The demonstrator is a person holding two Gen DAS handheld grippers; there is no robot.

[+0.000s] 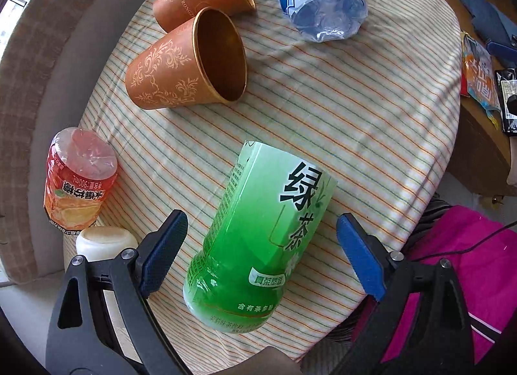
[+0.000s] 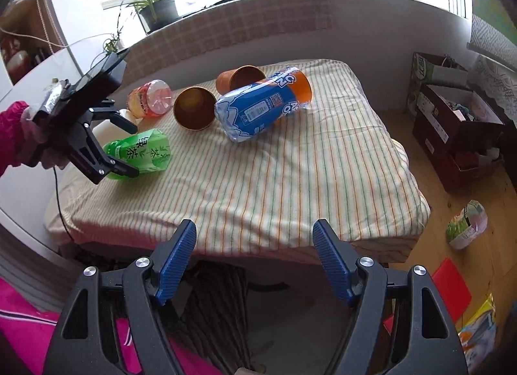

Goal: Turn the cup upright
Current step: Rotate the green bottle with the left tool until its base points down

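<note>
The green cup [image 1: 255, 239], labelled 绿茶, lies on its side near the striped cloth's [image 1: 355, 116] edge, between the left gripper's [image 1: 261, 229] wide-open jaws. 2 orange cups [image 1: 187, 64] lie beyond. The right gripper [image 2: 255, 242] hangs wide open, empty.

I see a striped cloth-covered table [image 2: 274, 181] carrying 2 brown paper cups [image 1: 190, 64] on their sides, a green cup [image 1: 258, 229], a blue one [image 2: 258, 106], a red one [image 1: 77, 181] and a white container [image 1: 106, 241].
</note>
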